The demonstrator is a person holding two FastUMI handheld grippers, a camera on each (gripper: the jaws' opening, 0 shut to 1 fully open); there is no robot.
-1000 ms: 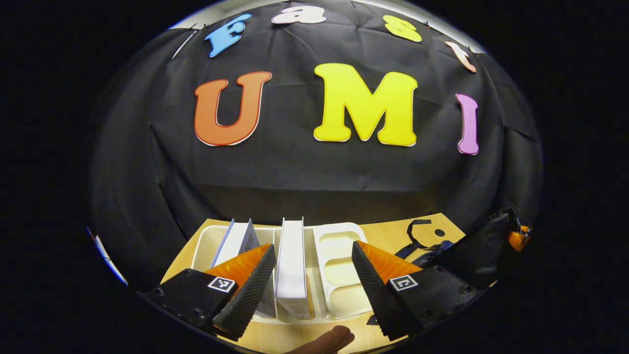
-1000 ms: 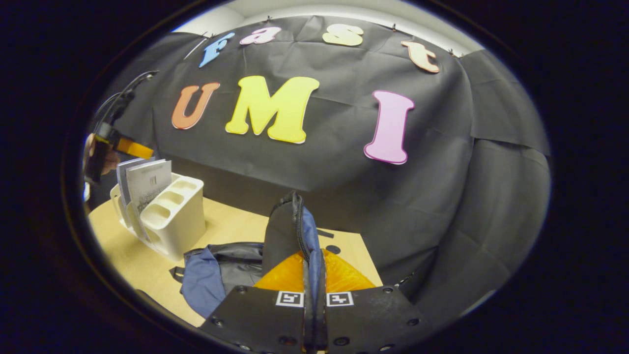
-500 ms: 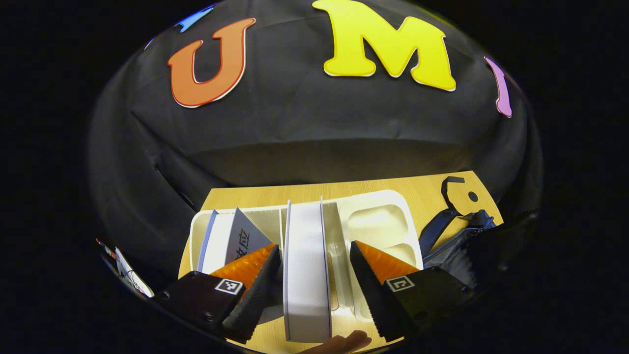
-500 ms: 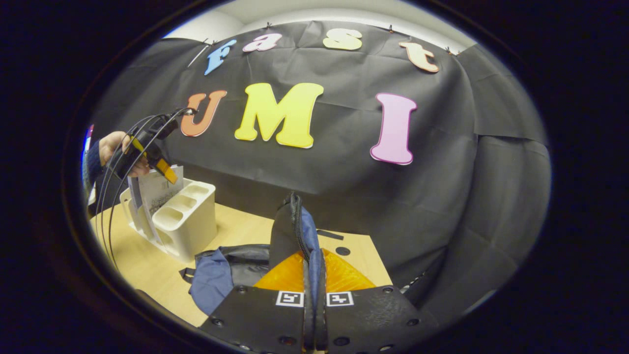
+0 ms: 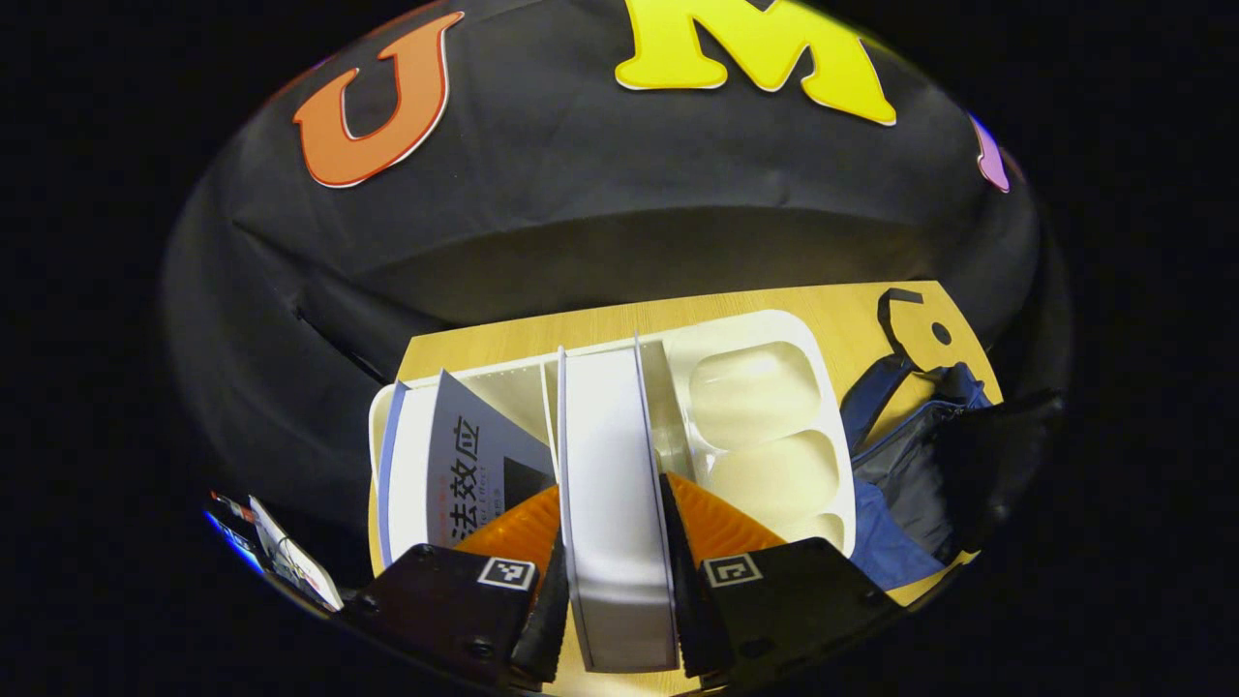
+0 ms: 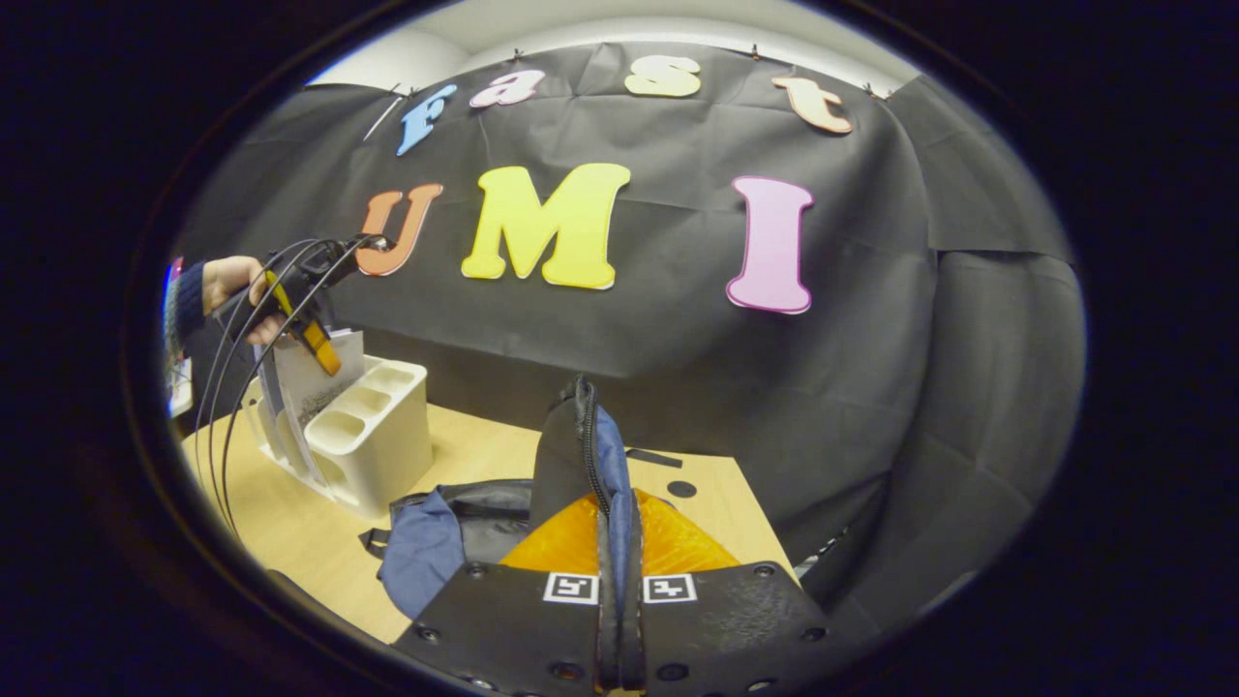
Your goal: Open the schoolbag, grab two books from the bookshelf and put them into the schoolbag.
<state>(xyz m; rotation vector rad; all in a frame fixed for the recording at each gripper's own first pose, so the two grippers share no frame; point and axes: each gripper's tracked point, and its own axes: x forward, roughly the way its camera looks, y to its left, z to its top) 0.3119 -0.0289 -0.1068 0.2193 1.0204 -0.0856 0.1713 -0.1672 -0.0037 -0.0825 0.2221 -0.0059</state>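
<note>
In the left gripper view my left gripper (image 5: 613, 590) is shut on the top edge of a white book (image 5: 610, 455) standing upright in the white bookshelf (image 5: 774, 324). A second book (image 5: 479, 450) with a grey cover leans in the slot to its left. The dark blue and black schoolbag (image 5: 905, 455) lies to the right of the shelf. In the right gripper view my right gripper (image 6: 618, 552) is shut on the schoolbag's zipped edge (image 6: 581, 445) and holds it up above the bag's body (image 6: 455, 528). Far left there, a hand (image 6: 225, 283) holds the left gripper (image 6: 305, 319) over the bookshelf (image 6: 377, 440).
The shelf and bag rest on a light wooden table (image 6: 290, 528) with black cloth behind and around it. The shelf has empty rounded compartments (image 5: 755, 397) on the side toward the bag. Cables (image 6: 227, 387) hang from the left gripper.
My left gripper has come down over the white book and its fingers have shut on it. My right gripper still holds the bag's edge up, nearly unmoved.
</note>
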